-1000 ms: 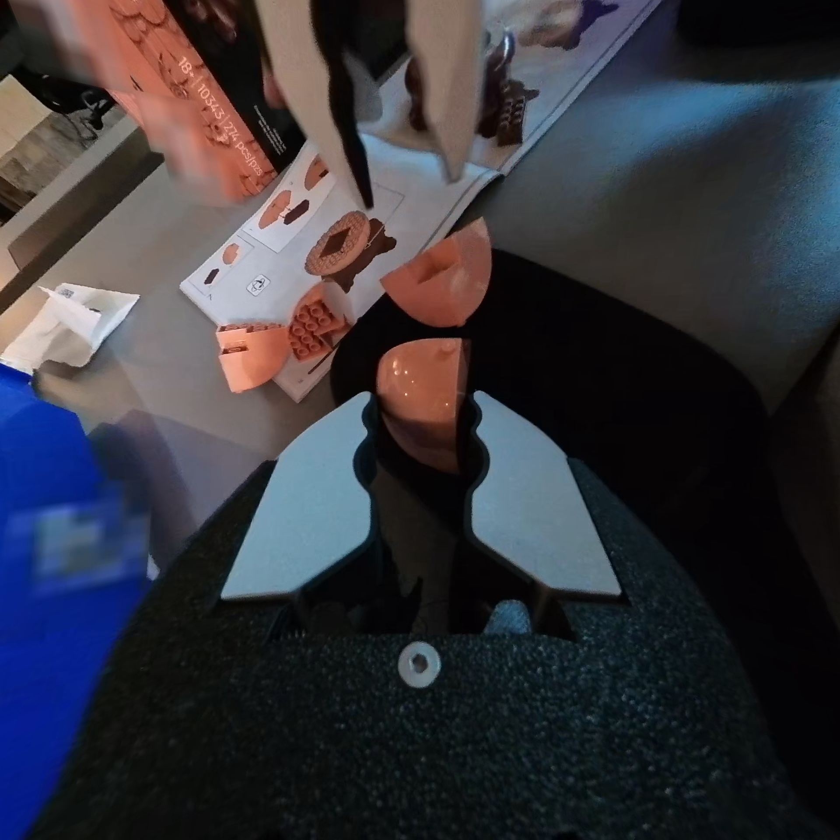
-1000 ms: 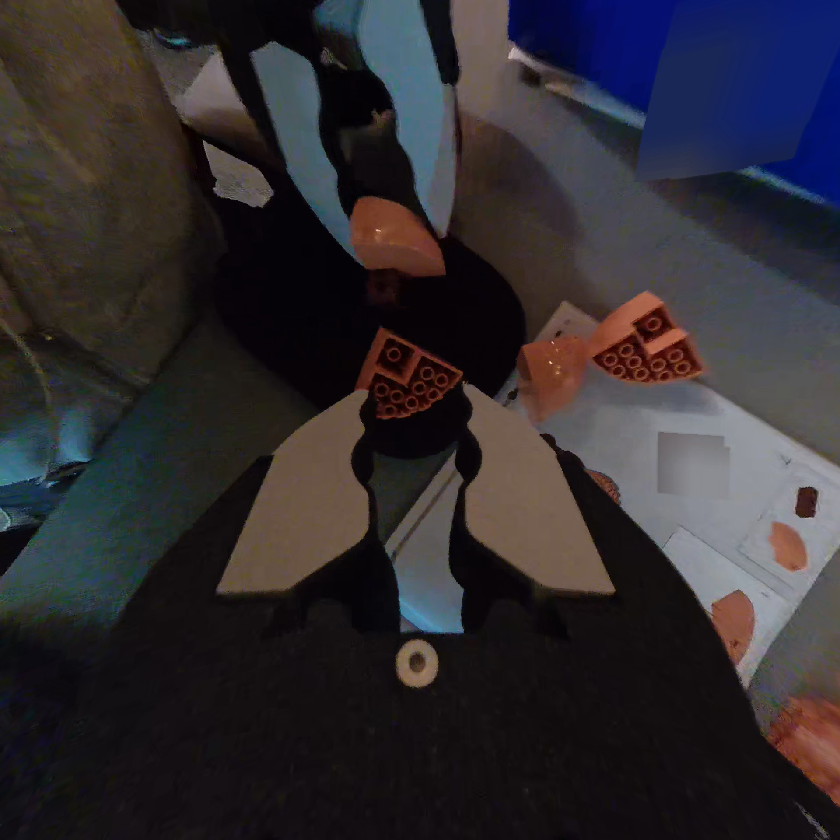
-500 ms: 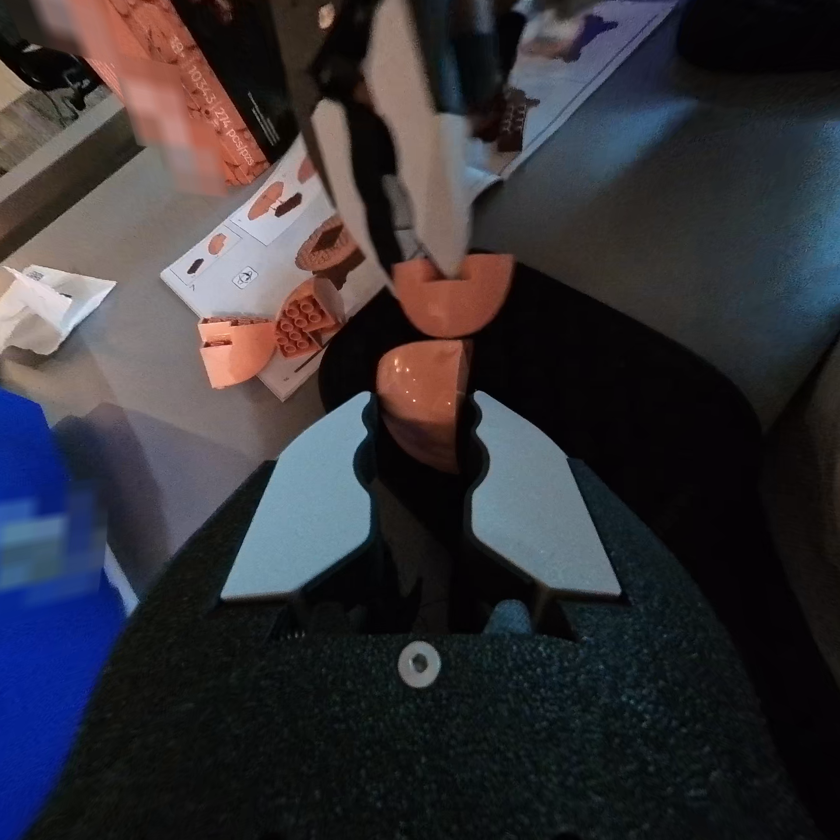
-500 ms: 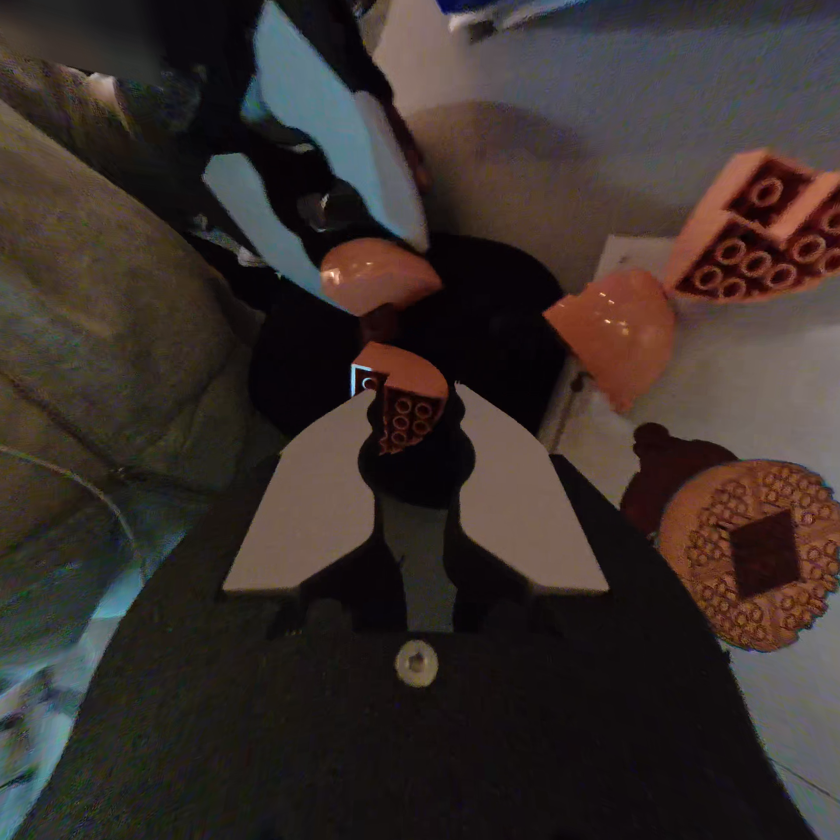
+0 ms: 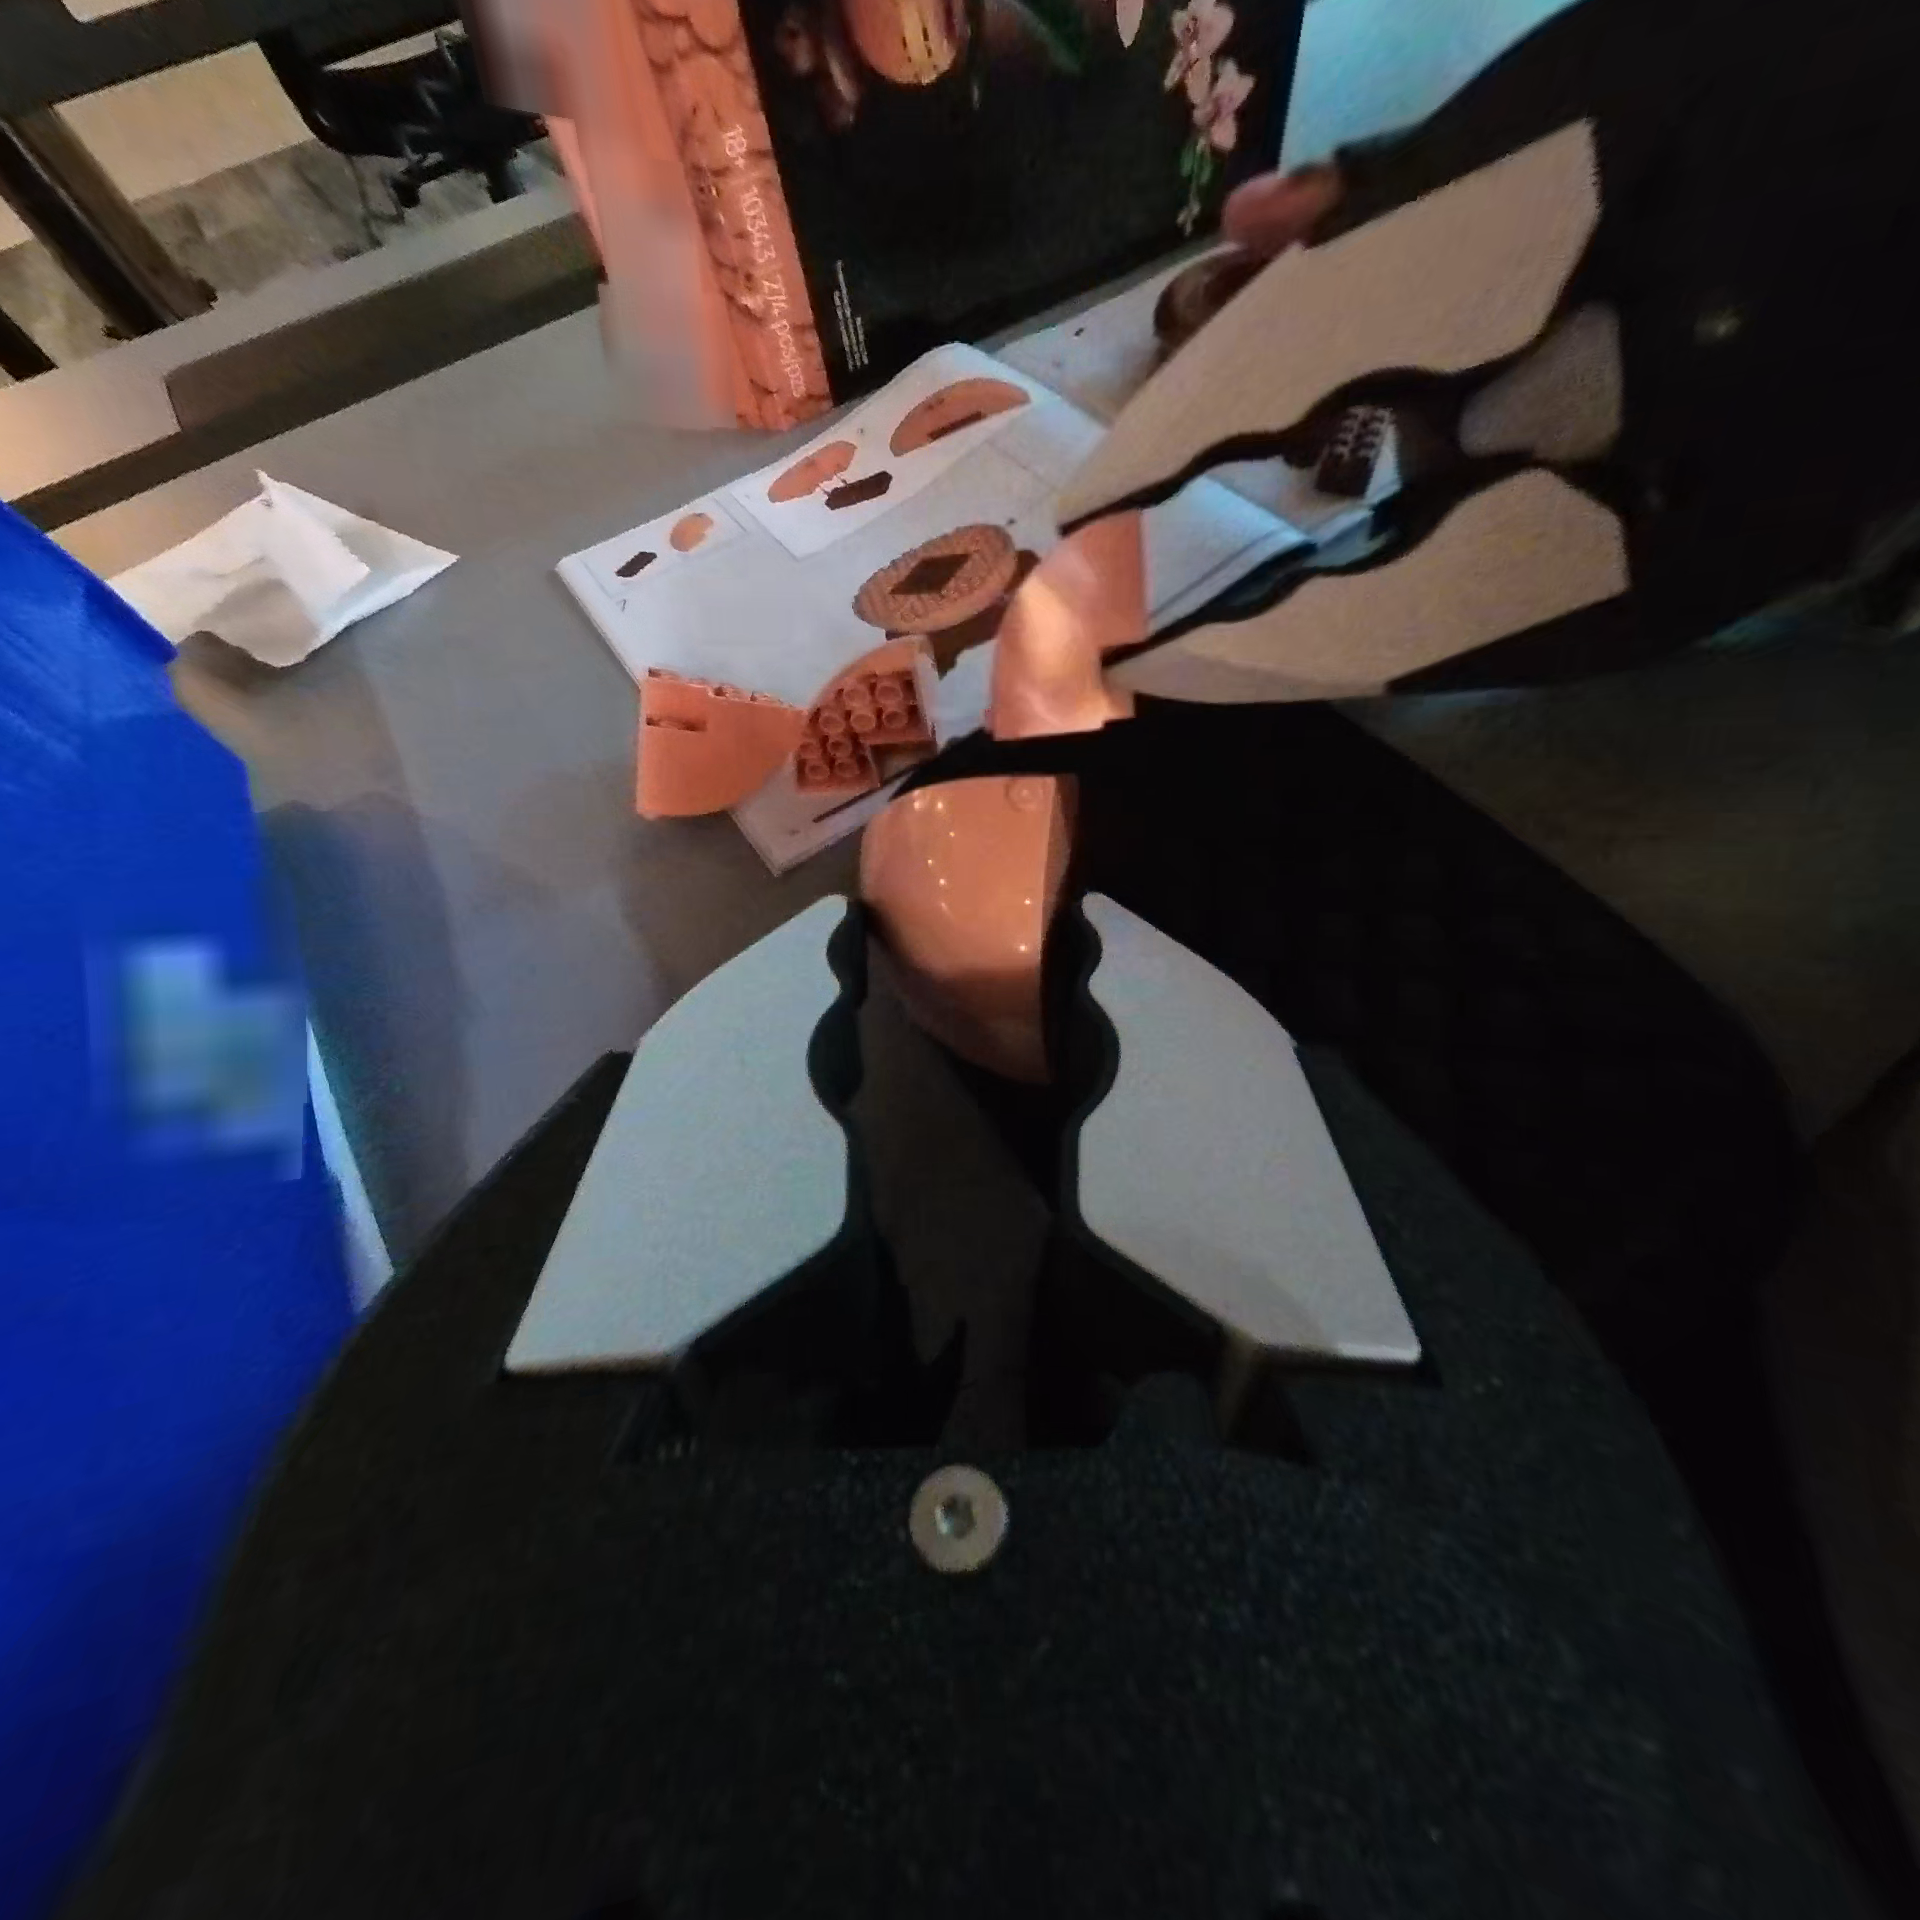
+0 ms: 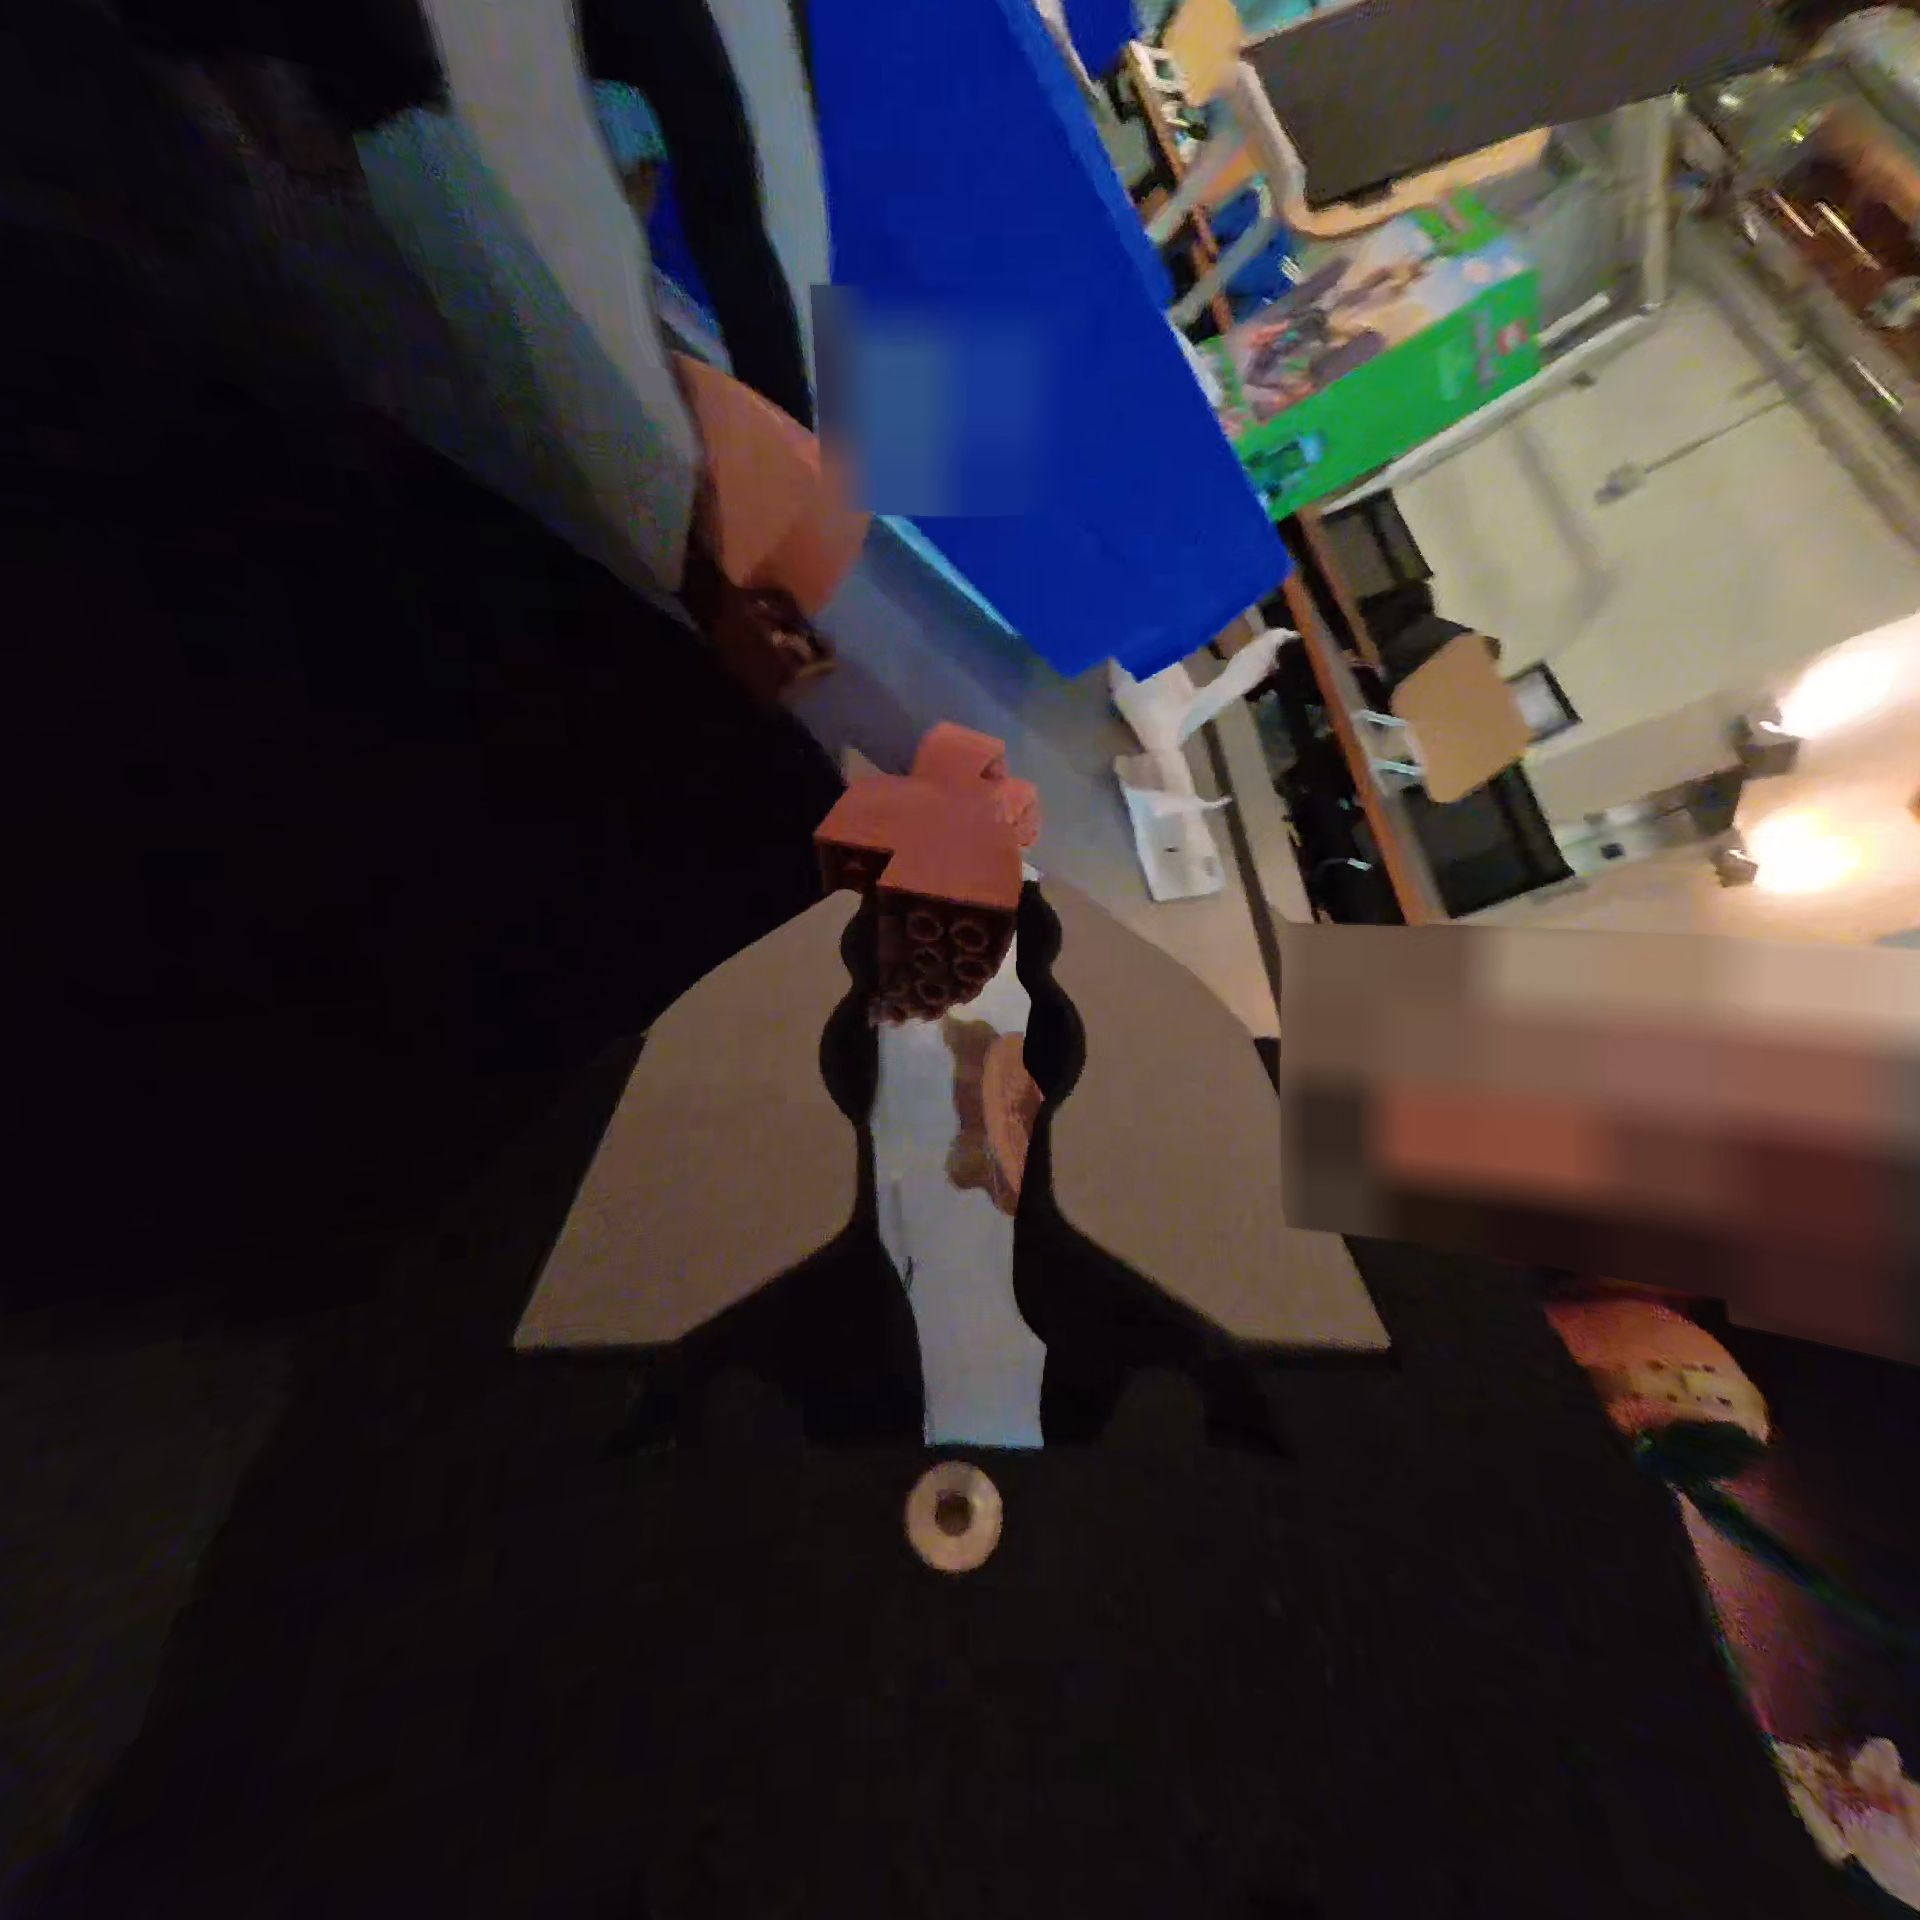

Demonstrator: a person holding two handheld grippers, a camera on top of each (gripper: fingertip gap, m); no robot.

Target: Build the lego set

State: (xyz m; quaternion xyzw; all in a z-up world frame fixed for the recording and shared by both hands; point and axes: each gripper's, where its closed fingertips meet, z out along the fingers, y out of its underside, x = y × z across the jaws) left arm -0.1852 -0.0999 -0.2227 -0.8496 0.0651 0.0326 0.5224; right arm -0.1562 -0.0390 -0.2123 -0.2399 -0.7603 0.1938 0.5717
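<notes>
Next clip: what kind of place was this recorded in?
Probably a workshop or lab, at a grey tabletop used for toy-brick building: an open building-instruction booklet, a green boxed set, and background desks with equipment.

Pretty dim room: grey tabletop point(image 5: 436, 665), shelving point(image 6: 1455, 831) along the back, bright lamp glow point(image 6: 1808, 852) far right.

Each gripper point(image 5: 961, 935) has a coarse, speckled black body with one silver hex-socket screw point(image 5: 958, 1523) at 6 o'clock of the finger roots. Two pale grey, wing-shaped fingers point(image 6: 717, 1132) carry wavy black inner pads, and the far gripper point(image 5: 1351, 499) matches.
</notes>
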